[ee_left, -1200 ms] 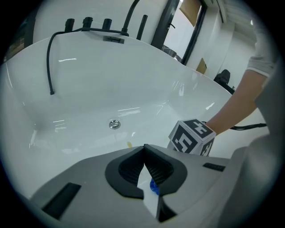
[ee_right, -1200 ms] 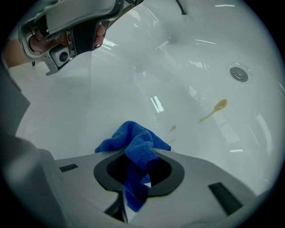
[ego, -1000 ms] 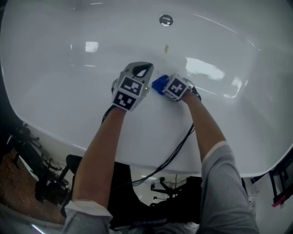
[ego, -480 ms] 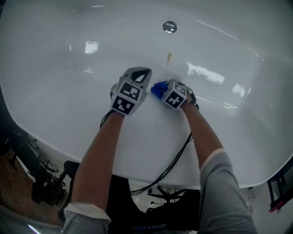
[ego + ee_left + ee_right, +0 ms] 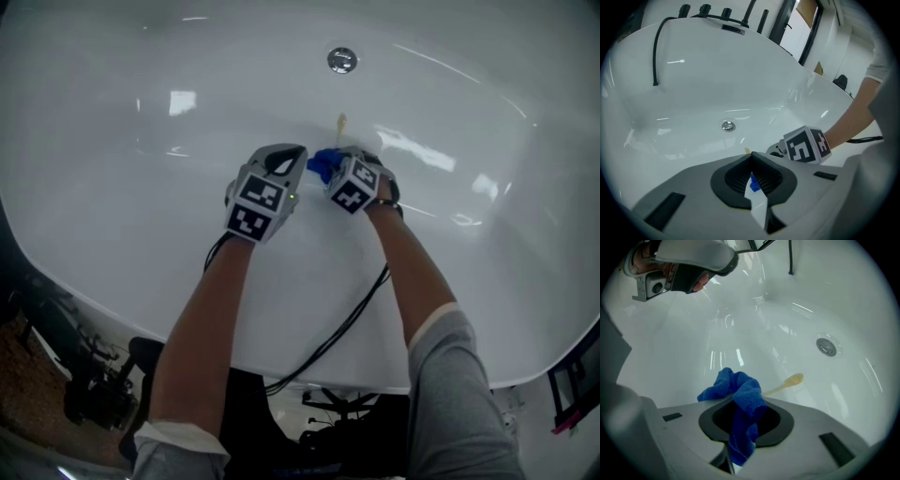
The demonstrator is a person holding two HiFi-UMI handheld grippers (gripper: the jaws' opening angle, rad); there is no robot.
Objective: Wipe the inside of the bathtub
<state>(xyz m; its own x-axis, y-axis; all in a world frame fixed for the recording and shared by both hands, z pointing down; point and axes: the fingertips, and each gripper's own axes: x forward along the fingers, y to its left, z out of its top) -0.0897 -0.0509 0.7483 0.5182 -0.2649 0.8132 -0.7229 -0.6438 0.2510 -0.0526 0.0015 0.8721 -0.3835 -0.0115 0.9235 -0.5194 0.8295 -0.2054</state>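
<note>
Moved: both grippers have slid up the tub floor toward the drain [image 5: 341, 60] since 1 s ago; blue cloth [image 5: 320, 166] now sits nearer the yellow streak [image 5: 340, 122].
Setting: white bathtub [image 5: 131, 197] seen from above. A person leans over its near rim, both arms reaching down inside.
R side: right gripper [image 5: 339, 169] is low over the tub floor, jaws clenched on the blue cloth. In its own view the cloth bunches up out of the jaws & flops fwd, w/ a tail hanging back btw them.
L side: left gripper [image 5: 292, 157] is just beside the right one, jaws pressed together at the tips, nothing held. A thin slit lower down shows a speck of blue beyond, not gripped.
Cloth spot: just short of the streak. Can't tell if it touches the tub surface.
Streak: thin, pale yellow, w/ a rounded blob at the end toward the drain. It lies btw cloth & drain, apart from the drain.
Drain detail: round, metal, set in the tub floor, well apart from both grippers.
Cables: black cables [image 5: 342, 323] trail from the grippers back over the near rim.
Arms: left forearm [image 5: 202, 319] & right forearm [image 5: 412, 272] are bare; grey sleeve [image 5: 459, 375] is pushed up on the right.
Far rim: black hose [image 5: 655, 51] hangs over it into the tub.
Surface: glossy, w/ bright light patches.
</note>
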